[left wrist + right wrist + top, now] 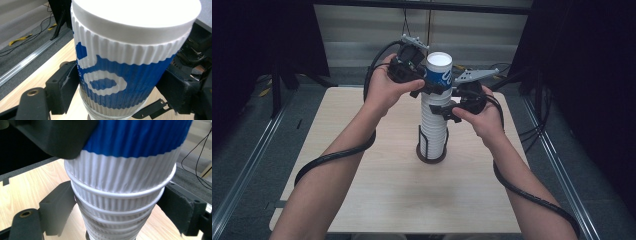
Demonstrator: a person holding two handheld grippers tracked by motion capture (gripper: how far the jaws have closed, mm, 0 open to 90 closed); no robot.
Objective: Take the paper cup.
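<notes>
One light wooden table (pixel 377 200) on grey floor, dark curtains at both sides, pale wall behind. At table centre a tall stack of ribbed white cups (pixel 434 127) stands in a dark holder (pixel 430 155). Top of stack: blue-and-white cup (pixel 439 72), clamped by left gripper (pixel 426 86). Just below it, right gripper (pixel 443 107) brackets the stack, pads at stack sides, contact unclear.

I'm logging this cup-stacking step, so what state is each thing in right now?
Top cup: upside down, blue-printed, held at the stack's top.
Cup stack: upright in its holder.
Holder: standing on the table.
Left claw: shut on the top cup.
Right claw: closed around the stack.
</notes>
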